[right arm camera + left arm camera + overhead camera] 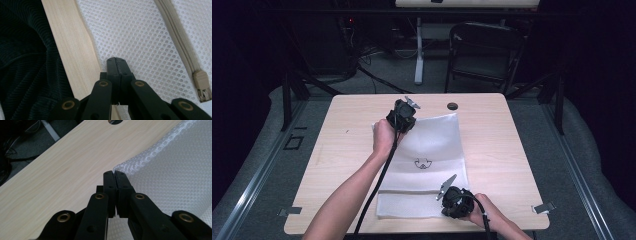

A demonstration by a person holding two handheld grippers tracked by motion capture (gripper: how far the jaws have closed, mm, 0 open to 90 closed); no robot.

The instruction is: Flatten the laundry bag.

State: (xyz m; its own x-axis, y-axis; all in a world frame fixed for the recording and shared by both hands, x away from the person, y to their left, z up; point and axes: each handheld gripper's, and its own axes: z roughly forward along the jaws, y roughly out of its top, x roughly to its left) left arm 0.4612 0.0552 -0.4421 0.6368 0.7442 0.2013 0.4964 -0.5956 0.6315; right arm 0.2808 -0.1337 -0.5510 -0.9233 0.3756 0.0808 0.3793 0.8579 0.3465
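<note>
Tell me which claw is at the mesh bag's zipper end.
The right claw, at the table's near edge: its own view shows the beige zipper pull beside it. The left claw pinches the mesh bag at a far corner.

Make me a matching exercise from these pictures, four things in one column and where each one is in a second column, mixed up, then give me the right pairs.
Things:
1. left claw
2. right claw
3. zipper pull
4. round hole in the table

Places:
A. at the end of the beige zipper, in the right gripper view
B. shut at the far left corner of the white mesh bag
C. in the bare wood beyond the bag's far right corner
D. shut on the mesh near the table's near edge

Pairs: 1-B, 2-D, 3-A, 4-C
</note>
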